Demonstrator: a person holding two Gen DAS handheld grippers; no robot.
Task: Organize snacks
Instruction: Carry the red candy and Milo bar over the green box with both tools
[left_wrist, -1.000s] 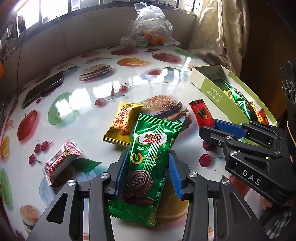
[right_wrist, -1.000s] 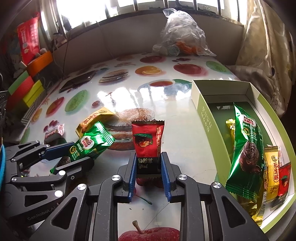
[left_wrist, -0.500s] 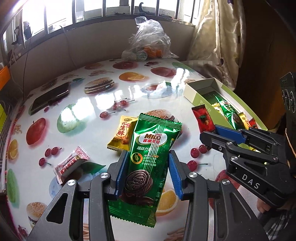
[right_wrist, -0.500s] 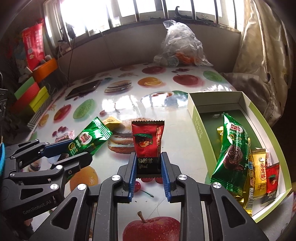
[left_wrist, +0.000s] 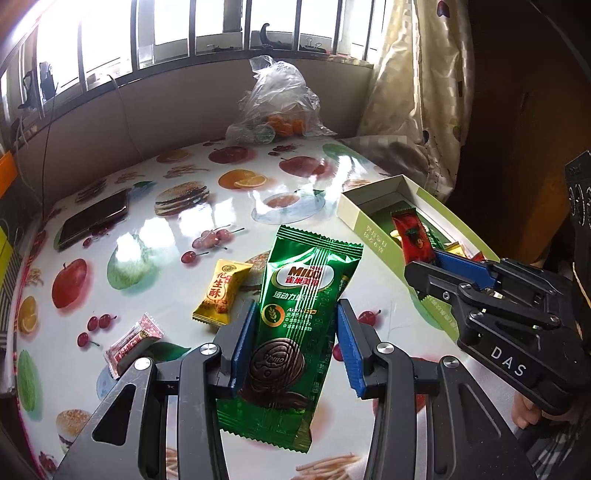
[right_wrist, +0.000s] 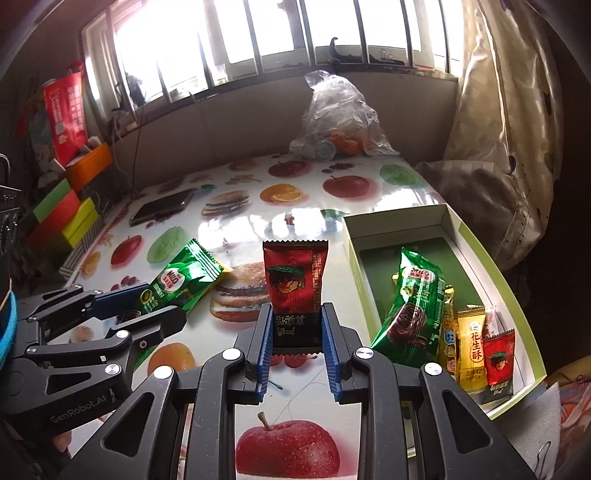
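Note:
My left gripper (left_wrist: 295, 343) is shut on a green Milo packet (left_wrist: 295, 325) and holds it above the table. My right gripper (right_wrist: 297, 343) is shut on a red snack packet (right_wrist: 295, 284), also lifted; it shows in the left wrist view (left_wrist: 412, 242) near the box. The open green-and-white box (right_wrist: 480, 251) at the right holds another Milo packet (right_wrist: 410, 299), a yellow packet (right_wrist: 472, 347) and a small red packet (right_wrist: 498, 358). A yellow peanut-crisp packet (left_wrist: 221, 291) and a pink-white candy (left_wrist: 133, 343) lie on the table.
The fruit-printed table (left_wrist: 166, 229) carries a dark phone (left_wrist: 94, 219) at the back left and a clear plastic bag (left_wrist: 277, 107) with oranges at the back. Coloured boxes (right_wrist: 62, 218) stand left of the table. A curtain (right_wrist: 509, 129) hangs at the right.
Both grippers have risen with their packets. The red packet has moved right towards the box. The table looks farther below.

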